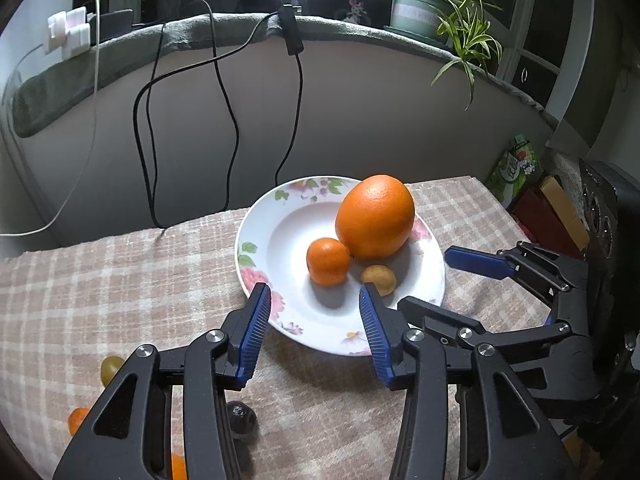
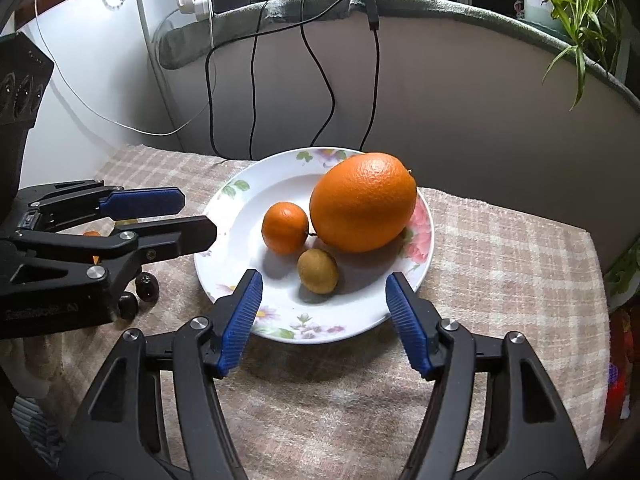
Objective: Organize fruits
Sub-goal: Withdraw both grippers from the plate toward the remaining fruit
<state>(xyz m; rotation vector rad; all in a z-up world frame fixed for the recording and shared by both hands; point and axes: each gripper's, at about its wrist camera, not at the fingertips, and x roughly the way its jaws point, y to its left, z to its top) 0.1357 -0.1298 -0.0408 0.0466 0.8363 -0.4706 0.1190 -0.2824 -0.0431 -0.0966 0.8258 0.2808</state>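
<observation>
A checked cloth (image 2: 500, 248) is spread under everything, and a white plate with flowers (image 2: 224, 248) is seen on it, just ahead of both tongs. The left gripper (image 1: 312, 312) is held over the near rim of the plate; its blue pads stand moderately apart and nothing is caught between them. The right gripper (image 2: 324, 300) is placed at the near rim as well, its jaws are opened wider, and no fruit is pressed by its pads. On the plate, the large orange (image 2: 362, 202) is found farthest from the tongs, ahead and to the right of the right gripper. The small mandarin (image 2: 285, 228) is seen to the left of it, very close to it, and is nearly straight ahead of the left gripper. The small brownish fruit (image 2: 318, 271) is lying nearest, just beyond the open jaws of the right gripper and near both oranges. Beside the left gripper, on the cloth and off the plate, two dark round fruits (image 2: 146, 284) are noticed, probably dates or plums, although they are partly hidden. A yellow-green fruit (image 1: 110, 368) and an orange piece (image 1: 77, 419) are seen further left on the cloth, behind the left tongs.
</observation>
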